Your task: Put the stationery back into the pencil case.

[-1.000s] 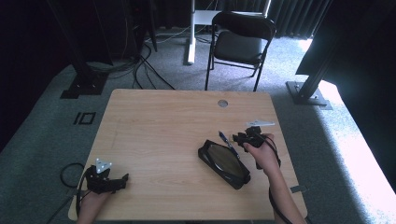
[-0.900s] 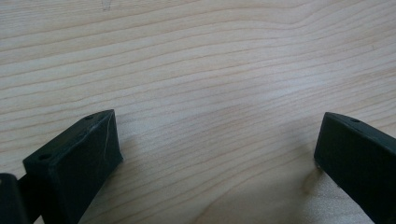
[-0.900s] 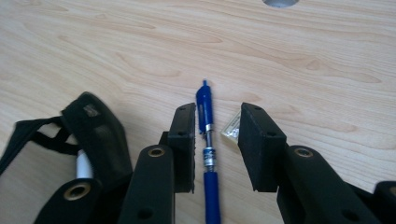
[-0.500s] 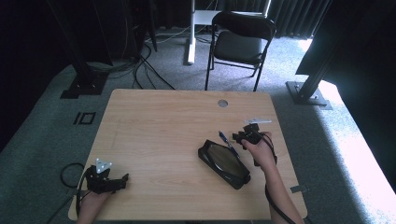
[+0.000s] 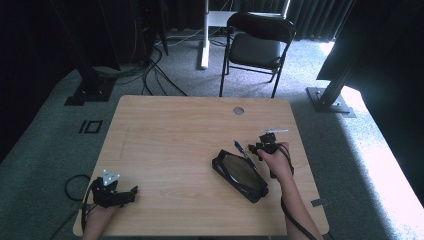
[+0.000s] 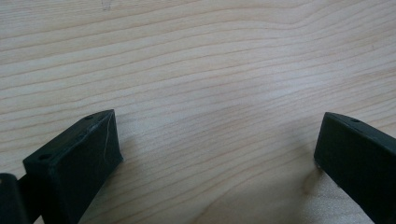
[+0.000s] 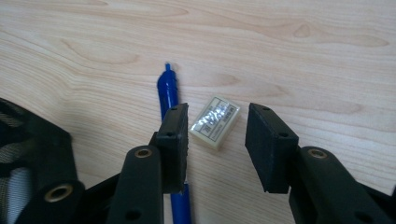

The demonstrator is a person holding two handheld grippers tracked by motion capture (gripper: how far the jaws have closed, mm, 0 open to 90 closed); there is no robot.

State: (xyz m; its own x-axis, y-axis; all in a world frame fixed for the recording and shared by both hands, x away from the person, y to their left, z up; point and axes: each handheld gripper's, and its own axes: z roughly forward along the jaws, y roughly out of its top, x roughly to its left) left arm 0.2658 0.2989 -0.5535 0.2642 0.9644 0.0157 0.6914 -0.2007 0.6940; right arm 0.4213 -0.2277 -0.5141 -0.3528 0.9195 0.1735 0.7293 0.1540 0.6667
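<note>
The wooden tabletop carries everything, with a black folding chair standing on the carpet beyond its far edge, well away from both grippers.

A black mesh pouch lies flat on the tabletop just to the left of the right gripper, tilted diagonally; in the right gripper view its dark netted edge sits at the lower left, beside the left jaw.

The right gripper is held low over the tabletop with its 2 jaws apart, clamped on nothing. A blue pen lies on the wood just outside its left jaw, running under that jaw and pointing away from the gripper; in the high view the pen rests along the pouch's near edge. Between the 2 jaws, and slightly ahead of their tips, lies a small cream eraser with a shiny printed label, turned at an angle. Whether either jaw touches it cannot be told.

The left gripper rests at the near left corner of the tabletop, well apart from the pouch. In its own view its jaws stand wide apart over bare wood grain, holding nothing.
</note>
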